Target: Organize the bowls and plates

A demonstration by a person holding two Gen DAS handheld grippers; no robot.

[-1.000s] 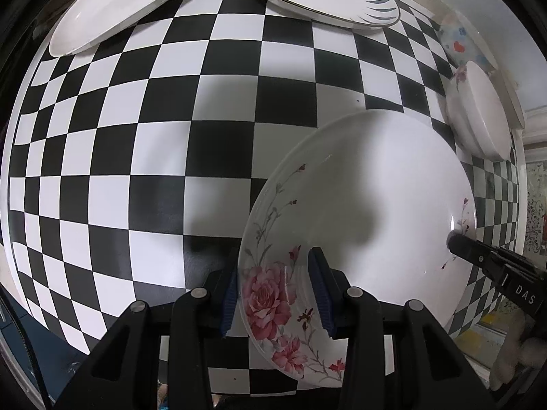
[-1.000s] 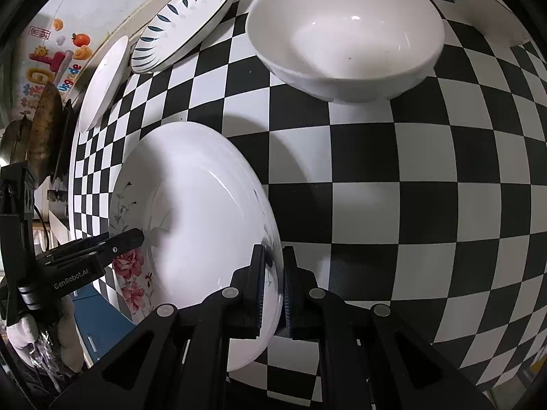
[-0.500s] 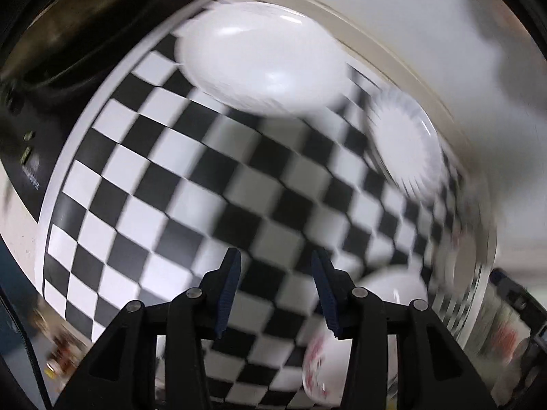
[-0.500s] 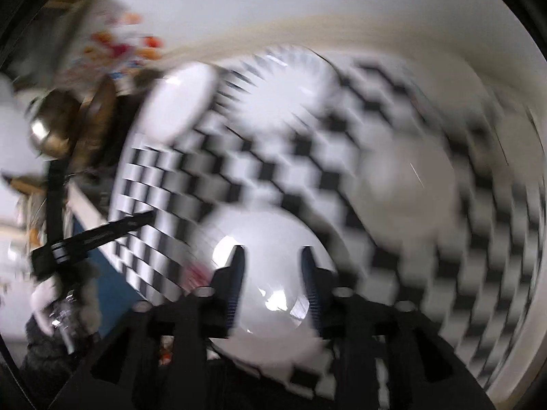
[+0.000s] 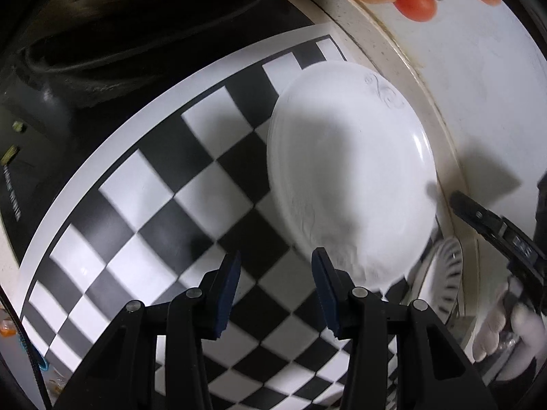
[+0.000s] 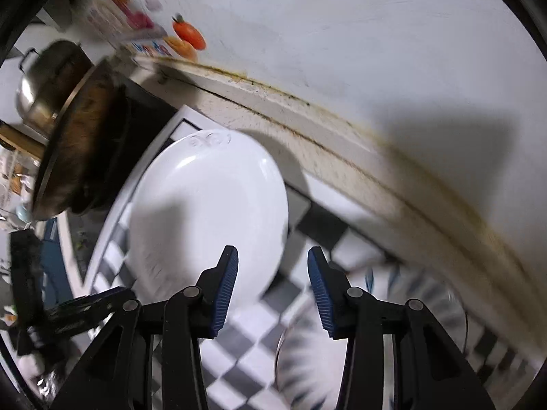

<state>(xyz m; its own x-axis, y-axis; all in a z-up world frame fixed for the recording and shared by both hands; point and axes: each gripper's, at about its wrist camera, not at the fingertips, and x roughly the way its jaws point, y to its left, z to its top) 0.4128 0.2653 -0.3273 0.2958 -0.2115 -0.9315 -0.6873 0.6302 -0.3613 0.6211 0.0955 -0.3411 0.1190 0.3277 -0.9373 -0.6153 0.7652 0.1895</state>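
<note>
A white plate (image 5: 348,177) with a faint grey scroll mark lies on the checkered mat by the wall; it also shows in the right wrist view (image 6: 208,212). My left gripper (image 5: 275,288) is open and empty, just short of the plate's near rim. My right gripper (image 6: 271,290) is open and empty, at the plate's right near edge. A blue-patterned plate (image 6: 369,352) lies blurred under the right gripper and shows in the left wrist view (image 5: 444,276). The right gripper's finger (image 5: 492,225) shows at the right of the left wrist view.
The checkered mat (image 5: 154,184) ends at a white border. A dark wok on a stove (image 6: 82,143) stands left of the plate, with a steel pot (image 6: 44,78) behind. The white wall (image 6: 359,51) with fruit stickers runs close behind the plates.
Both grippers let go of the floral plate, opened, and swung to the far corner of the mat. The white plate by the wall is now close in front of both.
</note>
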